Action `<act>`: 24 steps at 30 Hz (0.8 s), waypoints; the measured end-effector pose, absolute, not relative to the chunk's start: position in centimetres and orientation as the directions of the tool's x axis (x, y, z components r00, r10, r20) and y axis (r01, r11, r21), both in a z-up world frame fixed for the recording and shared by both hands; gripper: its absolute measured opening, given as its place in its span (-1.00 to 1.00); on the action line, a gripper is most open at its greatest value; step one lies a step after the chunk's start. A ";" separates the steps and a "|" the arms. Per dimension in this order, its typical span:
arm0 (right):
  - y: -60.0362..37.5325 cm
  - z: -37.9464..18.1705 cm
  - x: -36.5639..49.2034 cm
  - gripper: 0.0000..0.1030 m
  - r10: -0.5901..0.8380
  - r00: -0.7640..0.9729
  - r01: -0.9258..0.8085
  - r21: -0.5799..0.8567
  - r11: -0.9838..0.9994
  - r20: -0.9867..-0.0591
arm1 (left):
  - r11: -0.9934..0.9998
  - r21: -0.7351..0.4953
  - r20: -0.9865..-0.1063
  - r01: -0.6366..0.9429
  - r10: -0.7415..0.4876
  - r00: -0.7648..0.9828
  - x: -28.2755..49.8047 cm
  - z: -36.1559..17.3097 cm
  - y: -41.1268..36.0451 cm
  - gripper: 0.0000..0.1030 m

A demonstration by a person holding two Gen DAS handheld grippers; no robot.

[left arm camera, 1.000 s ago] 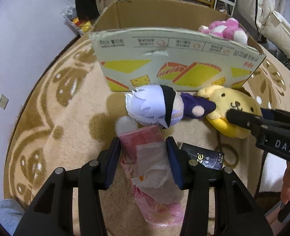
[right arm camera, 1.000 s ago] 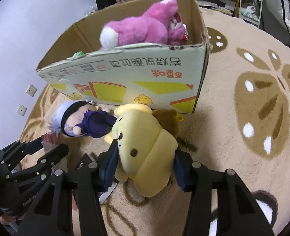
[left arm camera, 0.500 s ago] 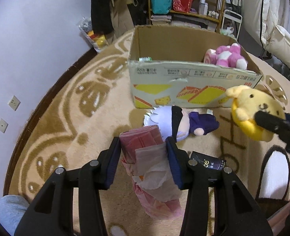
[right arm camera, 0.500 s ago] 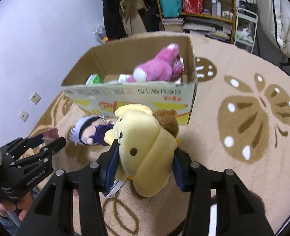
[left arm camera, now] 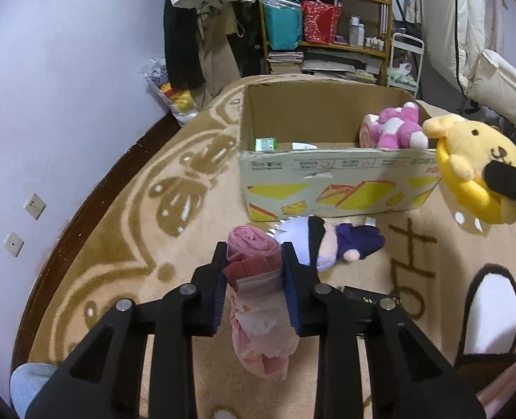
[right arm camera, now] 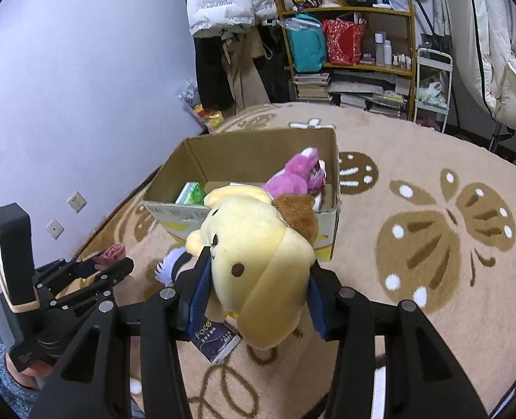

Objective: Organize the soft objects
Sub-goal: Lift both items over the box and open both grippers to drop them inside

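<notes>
My left gripper [left arm camera: 256, 258] is shut on a pink roll of plastic bags [left arm camera: 254, 265], held above the carpet; its loose end hangs below. My right gripper [right arm camera: 258, 272] is shut on a yellow dog plush [right arm camera: 258, 262], also seen in the left wrist view [left arm camera: 474, 171], lifted in front of the open cardboard box [left arm camera: 327, 171] [right arm camera: 331, 209]. A pink plush [left arm camera: 394, 129] [right arm camera: 299, 181] lies in the box with a green pack [right arm camera: 189, 193]. A white-haired doll in purple [left arm camera: 331, 244] lies on the carpet before the box.
A dark flat packet [right arm camera: 216, 338] [left arm camera: 366, 293] lies on the beige patterned carpet [right arm camera: 432, 244]. A purple wall stands at the left. A shelf with bags and books [right arm camera: 345, 52] and hanging coats stand behind the box. White bedding [left arm camera: 495, 80] is at the right.
Both grippers have risen well above the carpet. The yellow plush came off the floor and now hangs near the box's rim. The pink roll went up too.
</notes>
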State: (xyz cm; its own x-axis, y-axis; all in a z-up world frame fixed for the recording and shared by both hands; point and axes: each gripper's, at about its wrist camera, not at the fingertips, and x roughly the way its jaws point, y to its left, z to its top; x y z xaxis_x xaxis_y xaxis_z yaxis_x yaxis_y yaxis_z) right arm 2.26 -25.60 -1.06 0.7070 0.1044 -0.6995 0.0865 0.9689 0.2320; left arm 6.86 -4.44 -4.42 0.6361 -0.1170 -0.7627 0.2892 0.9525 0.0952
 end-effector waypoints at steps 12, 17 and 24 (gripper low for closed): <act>-26.0 -0.4 2.0 -0.01 0.112 0.735 0.083 0.253 0.964 -0.669 | 0.948 0.047 -0.729 0.316 -0.184 0.660 6.2 -3.0 -4.0 -0.66; -26.2 -0.4 2.1 -0.01 0.115 0.744 0.085 0.264 0.961 -0.658 | 0.945 0.051 -0.706 0.322 -0.194 0.681 6.0 -2.2 -4.0 -0.65; -26.4 0.2 2.3 -0.01 0.116 0.765 0.085 0.277 0.957 -0.634 | 0.938 0.035 -0.668 0.345 -0.235 0.706 5.5 -0.5 -3.9 -0.66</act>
State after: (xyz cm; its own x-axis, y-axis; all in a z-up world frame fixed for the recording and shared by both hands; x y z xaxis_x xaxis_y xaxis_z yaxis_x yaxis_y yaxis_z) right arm 2.30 -26.43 0.22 0.7646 0.1156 -0.6341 0.0849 0.9572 0.2769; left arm 5.46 -3.86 -0.50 0.7063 -0.2354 -0.6676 0.3453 0.9379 0.0346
